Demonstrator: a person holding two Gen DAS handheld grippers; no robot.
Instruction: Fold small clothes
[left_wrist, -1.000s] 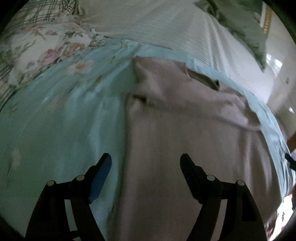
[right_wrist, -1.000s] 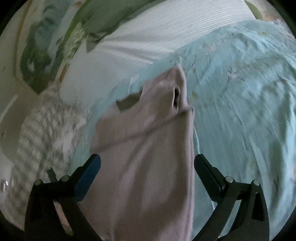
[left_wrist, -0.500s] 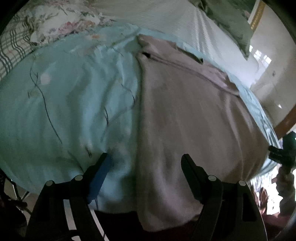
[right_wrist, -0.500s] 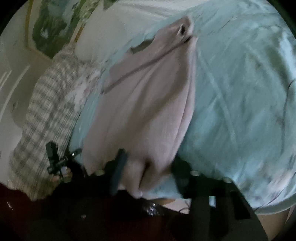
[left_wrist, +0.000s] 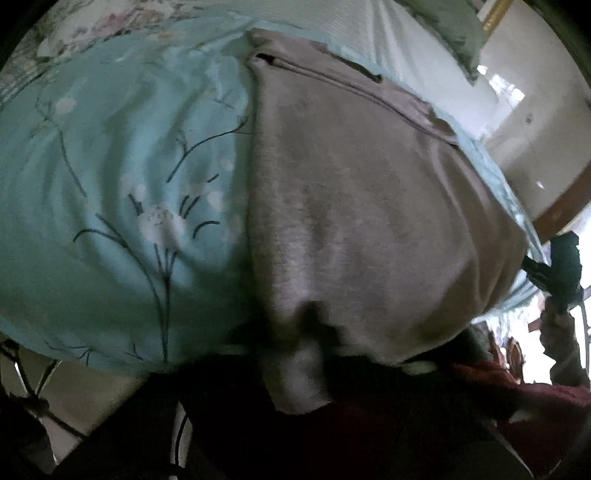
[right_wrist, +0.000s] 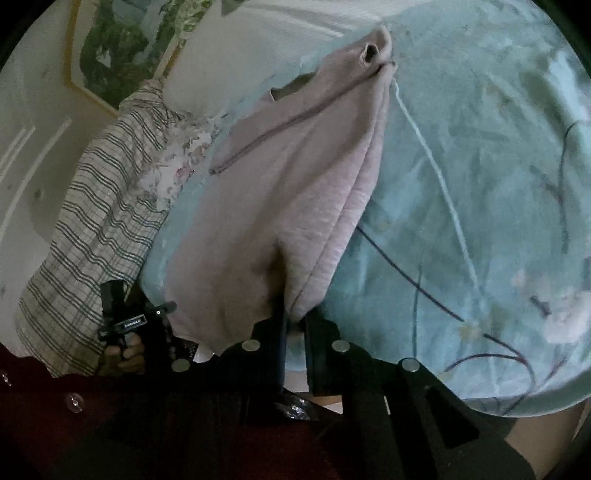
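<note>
A pale pink-grey knit top (left_wrist: 369, 192) lies lengthwise on a light blue floral bedcover (left_wrist: 122, 177), sleeves folded in, hem hanging over the near bed edge. My left gripper (left_wrist: 299, 343) is shut on the hem's left corner; its fingers are dark and mostly hidden under the cloth. In the right wrist view the same top (right_wrist: 291, 192) runs away from me, and my right gripper (right_wrist: 293, 325) is shut on the hem's right corner. The other gripper and the hand holding it (right_wrist: 129, 321) show at the left.
Striped white bedding (left_wrist: 369, 40) and green cloth (left_wrist: 454, 33) lie beyond the top. A plaid blanket (right_wrist: 92, 229) and floral pillow (right_wrist: 177, 162) lie at the bed's side. The person's dark red clothing (right_wrist: 110, 424) fills the foreground. The bed edge is right below the grippers.
Both grippers drew back to the near bed edge and went from wide open to shut on the hem corners of the top.
</note>
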